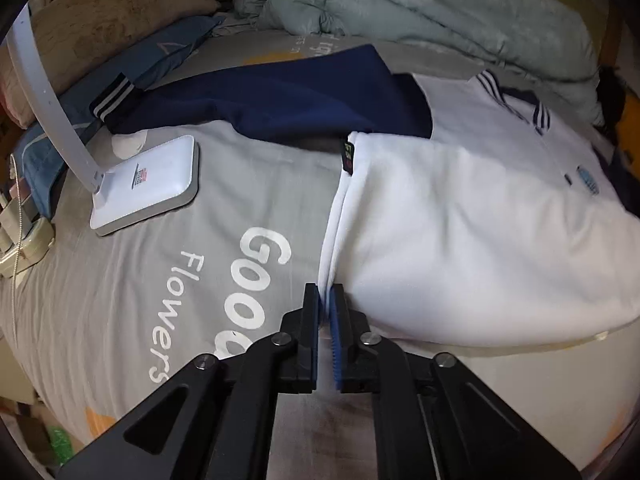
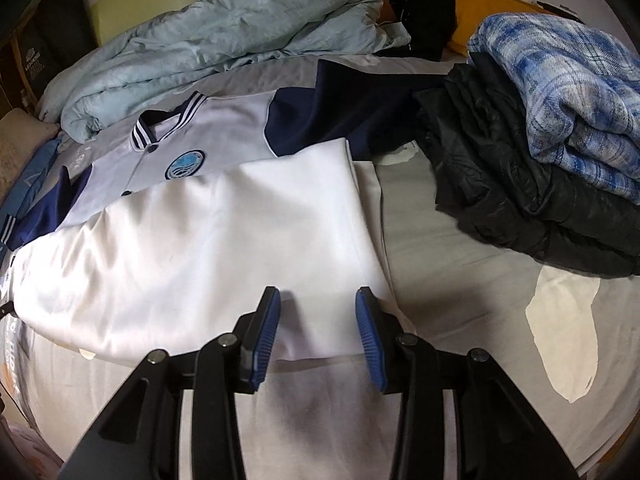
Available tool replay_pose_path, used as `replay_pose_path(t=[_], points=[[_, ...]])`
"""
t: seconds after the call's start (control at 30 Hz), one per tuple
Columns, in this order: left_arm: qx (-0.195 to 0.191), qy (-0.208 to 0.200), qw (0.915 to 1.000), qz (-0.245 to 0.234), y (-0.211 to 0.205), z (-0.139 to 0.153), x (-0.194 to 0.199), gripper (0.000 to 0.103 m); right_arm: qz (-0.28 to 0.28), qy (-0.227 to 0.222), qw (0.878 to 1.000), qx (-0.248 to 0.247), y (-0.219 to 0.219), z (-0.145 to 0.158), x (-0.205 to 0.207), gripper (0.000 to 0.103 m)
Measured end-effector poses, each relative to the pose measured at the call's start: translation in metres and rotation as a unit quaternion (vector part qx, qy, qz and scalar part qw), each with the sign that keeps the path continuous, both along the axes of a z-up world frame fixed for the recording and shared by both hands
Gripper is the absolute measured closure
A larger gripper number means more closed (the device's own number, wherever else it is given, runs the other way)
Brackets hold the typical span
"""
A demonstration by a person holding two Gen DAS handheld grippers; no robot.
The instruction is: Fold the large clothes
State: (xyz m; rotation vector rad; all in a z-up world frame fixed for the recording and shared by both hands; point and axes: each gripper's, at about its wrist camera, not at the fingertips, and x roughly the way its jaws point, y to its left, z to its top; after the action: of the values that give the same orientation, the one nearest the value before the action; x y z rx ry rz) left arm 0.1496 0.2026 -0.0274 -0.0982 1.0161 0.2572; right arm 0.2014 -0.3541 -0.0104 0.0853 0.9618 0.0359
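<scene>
Left claw (image 1: 329, 294) clamped on white-and-navy fabric jacket's (image 1: 460, 232) folded edge (on bed); right claw (image 2: 318, 300) apart over its hem.

Left gripper (image 1: 329, 296): I see black linkage arms, silver pivot screws, blue ribbed pads.
Right gripper (image 2: 318, 300): my view matches, black frame, silver screws, blue ribbed pads.

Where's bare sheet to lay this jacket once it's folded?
Bare grey sheet lies between the white jacket and the black coat; more lies between the jacket's edge and the lamp base. Crowded along the back: blue quilt, plaid blanket.
</scene>
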Motion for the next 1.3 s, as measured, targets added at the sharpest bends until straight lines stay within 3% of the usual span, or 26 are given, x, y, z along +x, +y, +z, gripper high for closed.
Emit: replay_pose_path(t=[0.1, 0.17, 0.23, 0.27, 0.37, 0.43, 0.5, 0.67, 0.7, 0.73, 0.77, 0.8, 0.83, 0.87, 0.93, 1.07, 1.13, 1.2, 1.23, 1.3], points=[[0.045, -0.030, 0.9981, -0.029, -0.015, 0.012, -0.004, 0.093, 0.000, -0.005, 1.000, -0.003, 0.000, 0.003, -0.001, 0.055], [0.060, -0.061, 0.9956, -0.039, -0.023, 0.025, -0.011, 0.081, -0.004, -0.013, 1.000, -0.001, -0.003, 0.007, -0.002, 0.049], [0.045, -0.088, 0.9937, -0.051, -0.027, 0.036, -0.016, 0.065, -0.007, -0.020, 1.000, 0.004, -0.004, 0.011, -0.003, 0.043], [0.041, -0.101, 0.9924, -0.057, -0.030, 0.040, -0.018, 0.063, -0.008, -0.024, 1.000, 0.008, -0.005, 0.012, -0.003, 0.040], [0.048, -0.126, 0.9882, -0.072, -0.041, 0.048, -0.022, 0.038, -0.022, -0.034, 0.999, 0.010, -0.007, 0.014, -0.004, 0.022], [0.056, -0.133, 0.9872, -0.067, -0.044, 0.048, -0.021, 0.007, -0.031, -0.041, 0.999, 0.008, -0.008, 0.016, -0.004, 0.011], [0.052, -0.124, 0.9896, -0.051, -0.044, 0.044, -0.013, 0.002, -0.049, -0.049, 0.998, 0.005, -0.015, 0.017, -0.004, 0.011], [0.017, -0.095, 0.9945, -0.040, -0.045, 0.027, -0.002, 0.002, -0.074, -0.036, 0.996, 0.034, -0.033, 0.015, 0.000, 0.012], [0.016, -0.091, 0.9950, -0.039, -0.046, 0.024, -0.001, 0.002, -0.074, -0.035, 0.996, 0.037, -0.034, 0.014, 0.000, 0.023], [0.015, -0.086, 0.9954, -0.038, -0.047, 0.021, 0.002, 0.002, -0.069, -0.034, 0.996, 0.037, -0.034, 0.014, 0.001, 0.044], [0.013, -0.083, 0.9957, -0.037, -0.047, 0.019, 0.004, 0.002, -0.054, -0.029, 0.998, 0.033, -0.031, 0.012, 0.004, 0.053], [0.011, -0.081, 0.9961, -0.035, -0.048, 0.017, 0.006, 0.002, -0.034, -0.019, 0.999, 0.022, -0.026, 0.008, 0.007, 0.068], [0.008, -0.079, 0.9962, -0.034, -0.049, 0.016, 0.007, 0.002, -0.017, -0.007, 1.000, 0.016, -0.021, 0.004, 0.011, 0.089], [0.006, -0.079, 0.9963, -0.034, -0.049, 0.016, 0.007, 0.002, -0.016, 0.002, 1.000, 0.011, -0.019, -0.001, 0.013, 0.100], [0.006, -0.081, 0.9961, -0.035, -0.051, 0.017, 0.007, 0.002, -0.038, -0.009, 0.999, 0.013, -0.021, -0.003, 0.012, 0.100], [0.024, -0.076, 0.9960, -0.042, -0.056, 0.019, 0.007, 0.002, -0.046, -0.072, 0.996, 0.007, -0.024, 0.026, -0.002, 0.100], [0.027, -0.073, 0.9959, -0.045, -0.057, 0.016, 0.007, 0.002, -0.049, -0.038, 0.998, -0.001, -0.028, 0.019, 0.006, 0.101], [0.031, -0.066, 0.9962, -0.048, -0.059, 0.012, 0.008, 0.002, -0.063, 0.044, 0.997, 0.015, -0.037, -0.017, 0.023, 0.100], [0.035, -0.062, 0.9963, -0.047, -0.059, 0.010, 0.009, 0.002, -0.068, 0.062, 0.995, 0.034, -0.041, -0.027, 0.026, 0.100], [0.039, -0.061, 0.9963, -0.047, -0.060, 0.010, 0.008, 0.002, -0.066, 0.055, 0.996, 0.025, -0.040, -0.025, 0.026, 0.100]])
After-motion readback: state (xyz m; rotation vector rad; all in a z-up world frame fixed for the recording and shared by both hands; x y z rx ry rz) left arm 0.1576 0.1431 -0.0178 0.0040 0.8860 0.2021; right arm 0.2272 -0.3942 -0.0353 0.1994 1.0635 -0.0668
